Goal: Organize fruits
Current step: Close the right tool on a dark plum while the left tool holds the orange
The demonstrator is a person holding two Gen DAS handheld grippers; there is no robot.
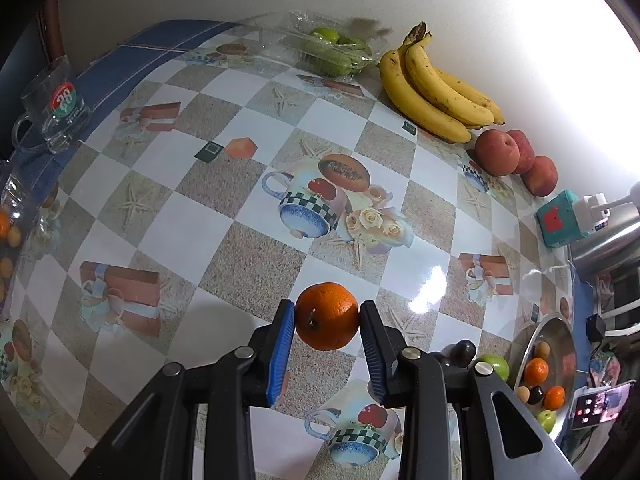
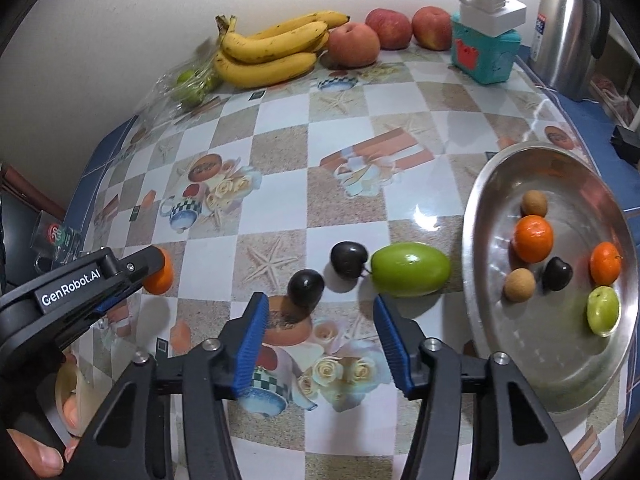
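Observation:
My left gripper [image 1: 327, 310] is shut on an orange [image 1: 327, 316] and holds it just above the table; it also shows in the right wrist view [image 2: 154, 270]. My right gripper [image 2: 320, 306] is open and empty, just short of two dark plums [image 2: 306, 288] [image 2: 349, 259] and a green fruit [image 2: 410, 269]. A metal bowl [image 2: 500, 184] at the right holds oranges [image 2: 533, 238], small brown fruits, a dark plum and a green fruit. The bowl also shows in the left wrist view [image 1: 560, 328].
Bananas [image 2: 272, 50], three apples [image 2: 354, 45] and a clear box of green fruit [image 2: 188, 84] line the far wall. A teal box with a white plug [image 2: 486, 46] and a steel flask [image 2: 568, 32] stand at the far right. A glass mug [image 1: 56, 104] is at the left edge.

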